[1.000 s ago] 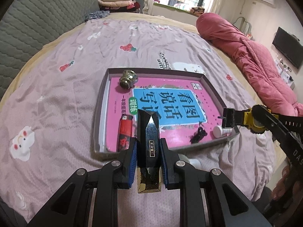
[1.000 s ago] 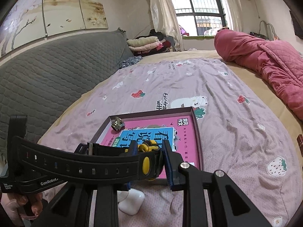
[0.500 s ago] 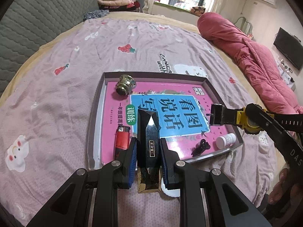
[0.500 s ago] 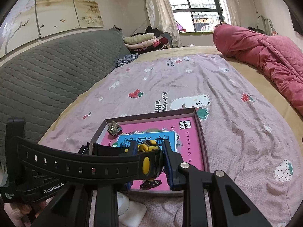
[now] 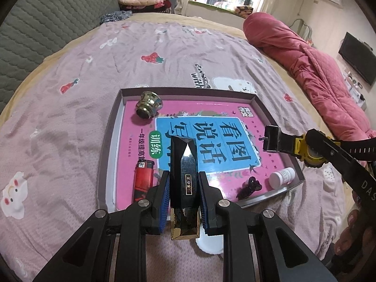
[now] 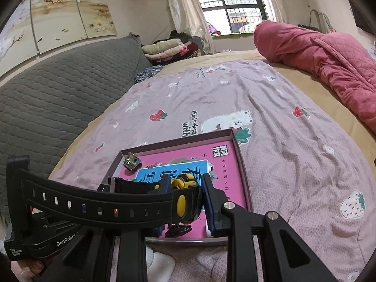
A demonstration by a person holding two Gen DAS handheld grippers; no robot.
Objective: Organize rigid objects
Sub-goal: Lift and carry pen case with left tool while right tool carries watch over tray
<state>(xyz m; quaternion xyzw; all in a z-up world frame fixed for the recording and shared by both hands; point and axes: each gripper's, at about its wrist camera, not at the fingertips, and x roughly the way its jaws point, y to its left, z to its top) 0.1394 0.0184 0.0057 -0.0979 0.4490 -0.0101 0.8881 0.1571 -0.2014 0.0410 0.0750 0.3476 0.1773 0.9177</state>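
— Tongs first: what is each pinching?
— Left gripper (image 5: 183, 188) is clamped on a glossy black faceted box (image 5: 183, 171) with a gold end, held over the near edge of the tray (image 5: 112, 141). Right gripper (image 6: 185, 197) squeezes a black-and-yellow wristwatch (image 6: 181, 202) — strap sticking out leftward.
— And the tray?
— It sits on the pink bedsheet (image 5: 70, 122), lined with a pink book (image 5: 211, 127); on that lie a brass knob (image 5: 148, 104), red lighter (image 5: 143, 181), black hair clip (image 5: 249, 185) and white bottle (image 5: 282, 177).
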